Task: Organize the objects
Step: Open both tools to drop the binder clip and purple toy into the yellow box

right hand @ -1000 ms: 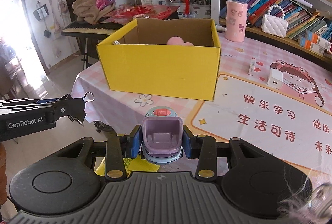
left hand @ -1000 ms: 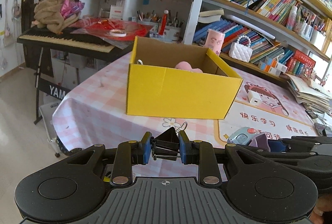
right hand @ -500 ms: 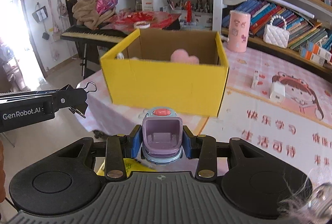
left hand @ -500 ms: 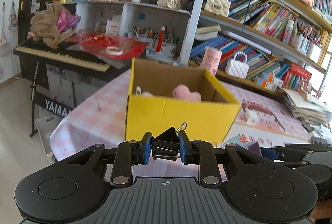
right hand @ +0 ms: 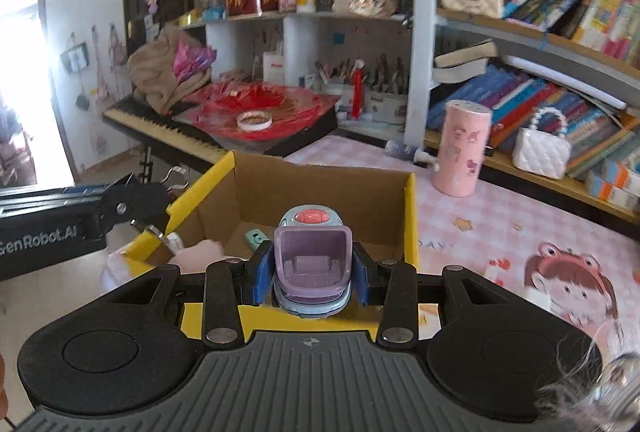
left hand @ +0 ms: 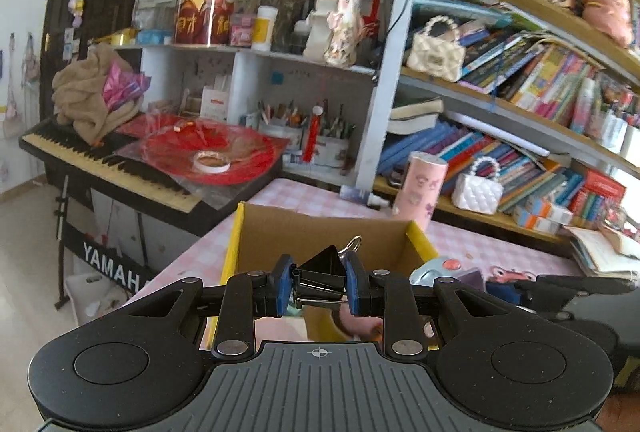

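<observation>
Binder clip (left hand: 320,274), black folded steel with wire loops, is clamped in my left hand-held gripper (left hand: 319,286); purple-blue glossy plastic toy (right hand: 312,266) is clamped in the right hand-held gripper (right hand: 311,274). Both have moved from short of the box to over its near rim. Yellow cardboard box (right hand: 411,216) at 12 o'clock holds a pink soft item (right hand: 196,252). Drop looks next. Pink checked counter (right hand: 500,228) beyond.

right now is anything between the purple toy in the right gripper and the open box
Nothing visible. The purple toy sits shut in the right gripper above the yellow box, whose open top is unobstructed.
</observation>
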Demonstrator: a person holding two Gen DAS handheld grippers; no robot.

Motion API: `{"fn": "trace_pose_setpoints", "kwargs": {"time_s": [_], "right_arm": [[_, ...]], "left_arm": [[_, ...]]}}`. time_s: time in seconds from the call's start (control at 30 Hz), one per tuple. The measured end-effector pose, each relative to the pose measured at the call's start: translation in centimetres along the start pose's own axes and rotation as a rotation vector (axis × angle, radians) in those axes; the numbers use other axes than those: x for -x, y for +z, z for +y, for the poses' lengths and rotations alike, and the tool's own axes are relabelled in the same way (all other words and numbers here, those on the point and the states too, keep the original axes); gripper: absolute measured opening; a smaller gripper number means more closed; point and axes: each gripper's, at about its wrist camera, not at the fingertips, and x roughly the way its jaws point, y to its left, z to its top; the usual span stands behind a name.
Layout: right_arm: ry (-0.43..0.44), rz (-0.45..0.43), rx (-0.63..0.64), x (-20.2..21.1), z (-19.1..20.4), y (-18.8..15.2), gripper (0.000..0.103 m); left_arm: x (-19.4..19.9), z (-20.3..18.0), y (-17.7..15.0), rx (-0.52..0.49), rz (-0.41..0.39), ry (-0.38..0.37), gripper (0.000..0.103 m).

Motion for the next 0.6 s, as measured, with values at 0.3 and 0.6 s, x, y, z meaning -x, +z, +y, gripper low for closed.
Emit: {"fn": "trace_pose_setpoints", "kwargs": {"time_s": [0.3, 0.6], "right_arm": [[0.161, 0.192, 0.088, -7.8, -0.3, 0.7, 0.037], [0.259, 0.299, 0.091, -10.8, -0.6, 0.6, 0.038]], "left_arm": [[-8.1, 0.2, 0.0, 0.041, 0.14, 0.061, 0.025], [-11.8, -0.2, -1.0, 0.005, 0.231, 0.114, 0.025]]}}
